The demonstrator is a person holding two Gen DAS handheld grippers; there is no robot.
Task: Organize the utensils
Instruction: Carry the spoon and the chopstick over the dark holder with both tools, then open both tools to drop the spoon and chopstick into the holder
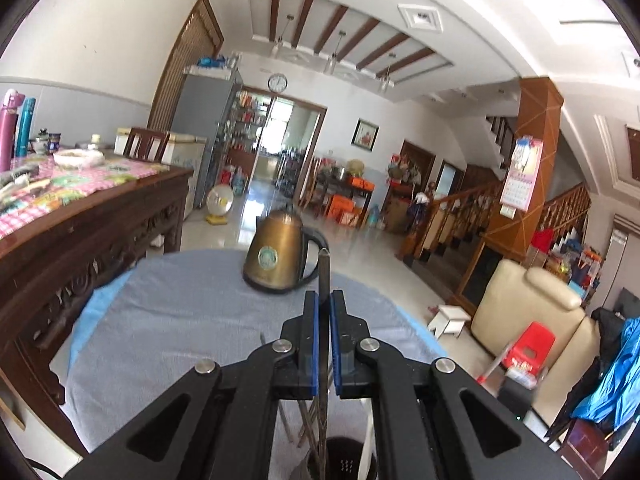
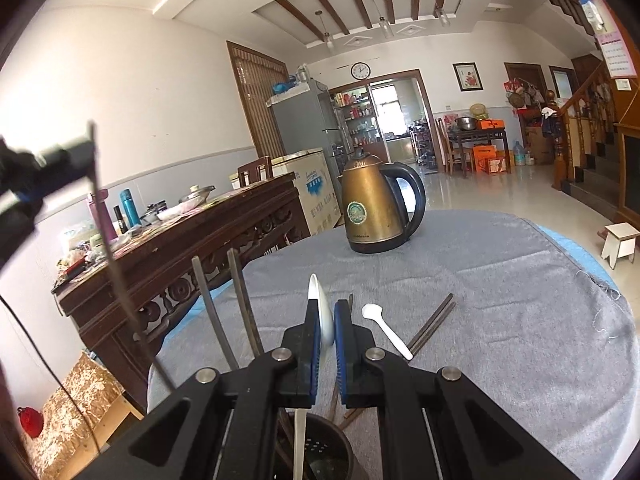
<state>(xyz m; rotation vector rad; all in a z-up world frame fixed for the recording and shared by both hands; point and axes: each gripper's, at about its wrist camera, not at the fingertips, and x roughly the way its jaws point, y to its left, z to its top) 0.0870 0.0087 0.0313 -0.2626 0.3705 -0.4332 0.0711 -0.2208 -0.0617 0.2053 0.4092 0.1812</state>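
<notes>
Pointing slightly downward over the round bench covered in grey cloth (image 1: 180, 320), the left gripper (image 1: 324, 300) has its blue-padded fingers (image 1: 313, 332) drawn narrow onto a thin dark chopstick (image 1: 324, 276), which stands nearly upright between them, its tip rising above the fingertips and its lower end running down toward the dark perforated utensil holder (image 1: 344, 460) at the bottom of the left wrist view. In the right wrist view the same left gripper (image 2: 86, 152) shows blurred at the upper left, raised above the bench's edge with the chopstick hanging down from it. The right gripper (image 2: 328, 308) is also tilted a little below level, its fingers (image 2: 313, 340) pinched close on a white ceramic spoon (image 2: 325, 320), held on edge with its bowl up between the pads and its handle reaching down to the holder below. Two more dark chopsticks (image 2: 224, 308) stand upright in that holder at the left. On the cloth just past the right gripper lie a small white plastic spoon (image 2: 386, 332) and a pair of brown chopsticks (image 2: 434, 322), side by side. A brass-coloured electric kettle with a black handle (image 2: 376, 208) stands farther back on the bench.
</notes>
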